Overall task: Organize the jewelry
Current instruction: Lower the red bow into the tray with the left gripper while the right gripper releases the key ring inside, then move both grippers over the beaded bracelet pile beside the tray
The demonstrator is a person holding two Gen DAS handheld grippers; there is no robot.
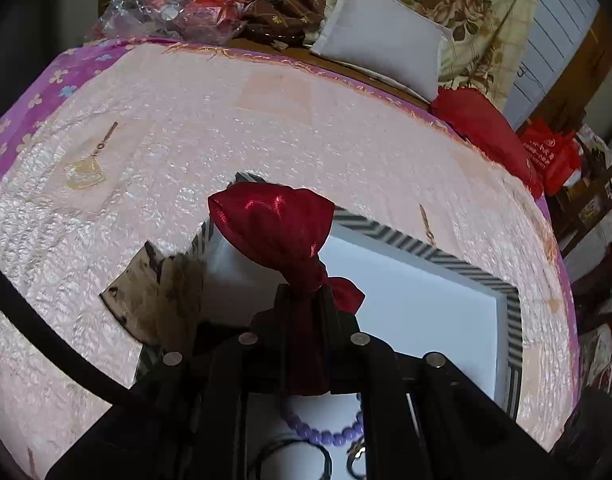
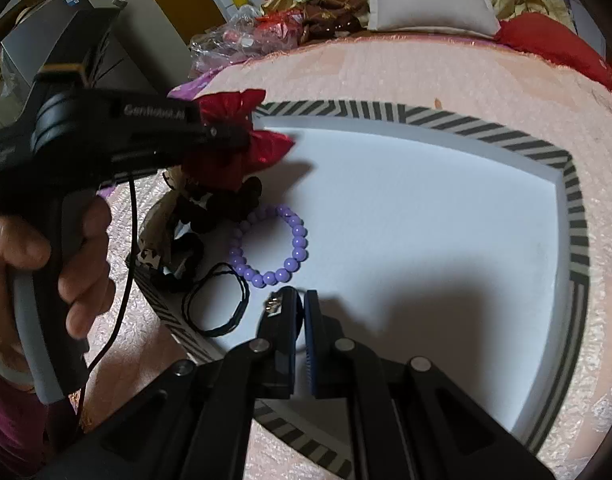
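On the bed's pink cover (image 2: 446,76) lies the striped-rim tray (image 2: 578,240), holding a purple bead bracelet (image 2: 272,246), a black cord loop (image 2: 218,304) and dark items at its left edge that are too murky to name; the step in hand looks like placing the red satin pouch (image 1: 274,228), which the left gripper (image 1: 306,300) holds above the tray, jaws clamped on its neck. Next it must be lowered to a bare spot and released; the right gripper (image 2: 302,304) hovers near the bracelet, jaws almost closed, apparently on nothing.
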